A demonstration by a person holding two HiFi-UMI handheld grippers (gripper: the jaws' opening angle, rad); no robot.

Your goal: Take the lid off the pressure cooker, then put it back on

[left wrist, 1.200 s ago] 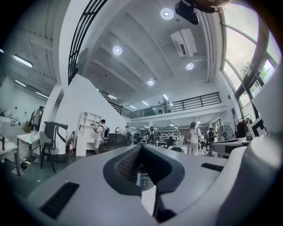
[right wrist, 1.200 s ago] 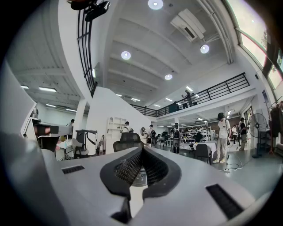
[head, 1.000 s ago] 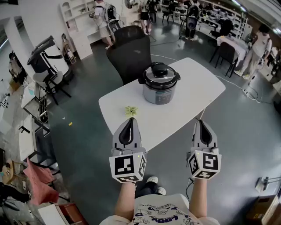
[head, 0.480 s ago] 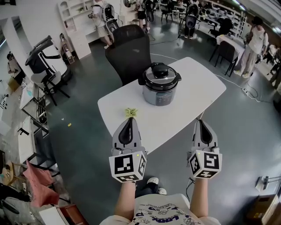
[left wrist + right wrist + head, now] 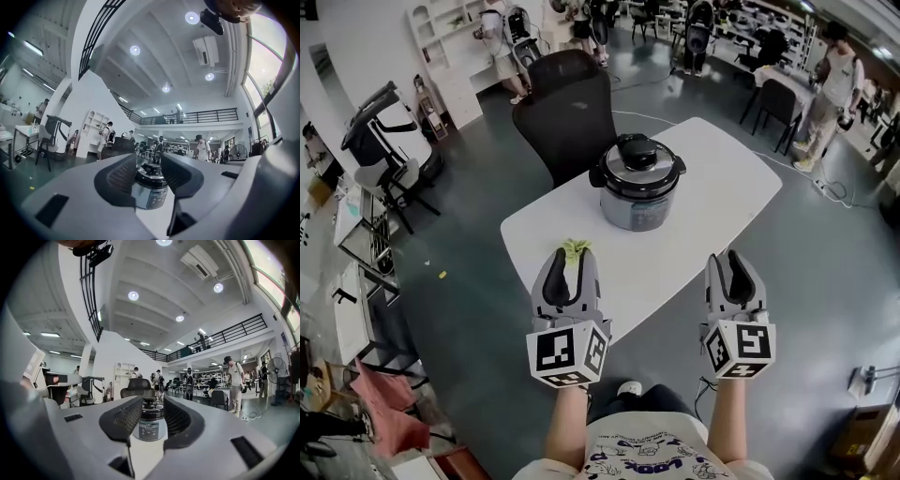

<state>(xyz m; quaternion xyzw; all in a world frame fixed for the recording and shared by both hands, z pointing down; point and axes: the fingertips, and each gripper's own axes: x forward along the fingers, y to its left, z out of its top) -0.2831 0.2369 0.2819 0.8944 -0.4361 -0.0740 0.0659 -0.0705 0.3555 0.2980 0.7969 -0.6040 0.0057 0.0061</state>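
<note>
White table: pressure cooker mid-table, lid still on. Left gripper & right gripper at near edge, well short. Jaws have just been opening, now apart, nothing btwn. No step done yet; removal + refit both left.

**White counter with a cooker and a green scrap**

The white counter with rounded corners stands on a dark grey floor. A pressure cooker sits upright near the counter's middle, toward the far edge. Its black-knobbed lid is on. A small yellow-green thing, too small to identify, lies close to the near left edge, well apart from the cooker.
</note>
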